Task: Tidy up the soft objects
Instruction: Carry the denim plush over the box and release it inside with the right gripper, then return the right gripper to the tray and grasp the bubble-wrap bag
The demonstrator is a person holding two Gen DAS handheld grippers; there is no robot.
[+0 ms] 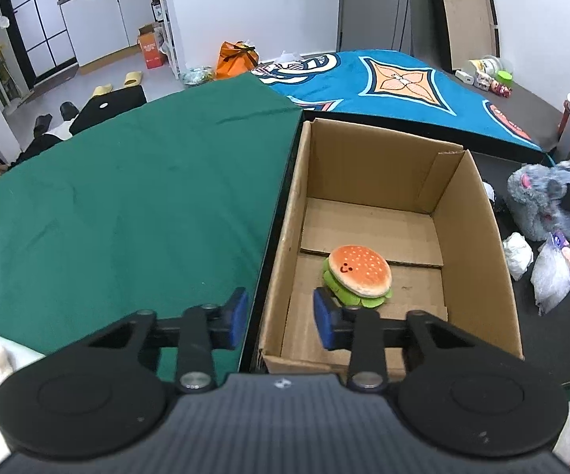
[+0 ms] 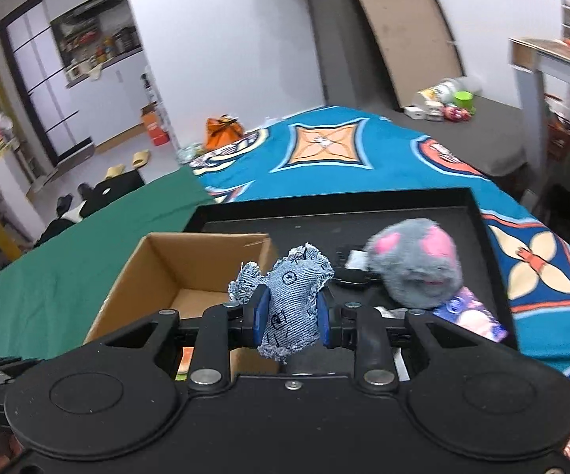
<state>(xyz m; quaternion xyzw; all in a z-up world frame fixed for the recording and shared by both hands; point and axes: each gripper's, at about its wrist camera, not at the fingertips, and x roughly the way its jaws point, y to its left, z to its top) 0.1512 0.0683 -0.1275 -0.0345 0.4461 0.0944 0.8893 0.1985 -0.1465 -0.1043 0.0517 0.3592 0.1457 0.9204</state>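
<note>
A plush burger with a smiling face lies on the floor of an open cardboard box. My left gripper is open just above the box's near left corner, its blue pads on either side of the box's left wall and nothing between them. My right gripper is shut on a frayed blue denim toy, held in the air beside the right edge of the box. A grey plush with pink ears sits on the black tray to the right of the box.
A green cloth covers the surface to the left of the box, and a blue patterned blanket lies behind it. Crumpled white plastic bags and a printed packet lie on the tray near the grey plush.
</note>
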